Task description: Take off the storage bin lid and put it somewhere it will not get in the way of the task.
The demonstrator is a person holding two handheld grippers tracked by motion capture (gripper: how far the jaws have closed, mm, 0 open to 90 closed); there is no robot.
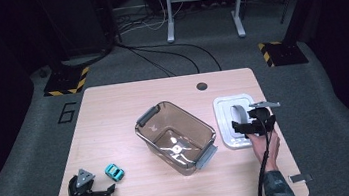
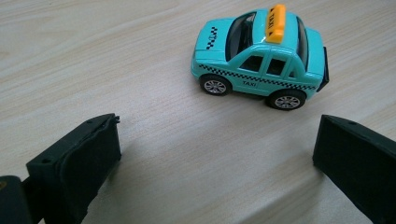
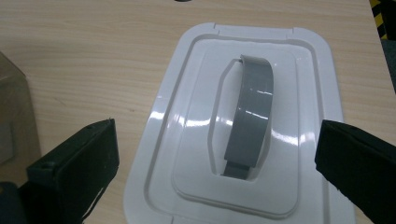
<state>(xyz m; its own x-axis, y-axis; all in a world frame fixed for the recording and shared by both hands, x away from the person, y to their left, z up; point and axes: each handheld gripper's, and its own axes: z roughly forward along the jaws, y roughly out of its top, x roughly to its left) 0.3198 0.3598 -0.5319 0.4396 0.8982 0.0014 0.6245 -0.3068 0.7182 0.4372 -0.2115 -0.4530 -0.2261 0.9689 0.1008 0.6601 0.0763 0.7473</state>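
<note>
My left gripper [image 1: 104, 191] sits at the near left corner of the table [image 1: 112, 100], jaws spread wide with nothing between them. The teal toy taxi [image 1: 114, 172] stands on its wheels just beyond and slightly right of those jaws; in the left gripper view the taxi [image 2: 259, 58] lies broadside to me, its long axis running across the gap rather than along it, nose to the left. So I judge the coming move is a short push forward, closing on bonnet and boot. That hand is by far the nearer one.

My right gripper [image 1: 242, 126] hovers over the white lid [image 1: 226, 122] at the right, jaws fully apart and holding nothing; the lid's grey handle [image 3: 250, 116] runs near-to-far between them.

The open brown bin [image 1: 176, 134] stands mid-table, well apart from the taxi, with bare wood between them. The near table edge is close behind my left hand.
</note>
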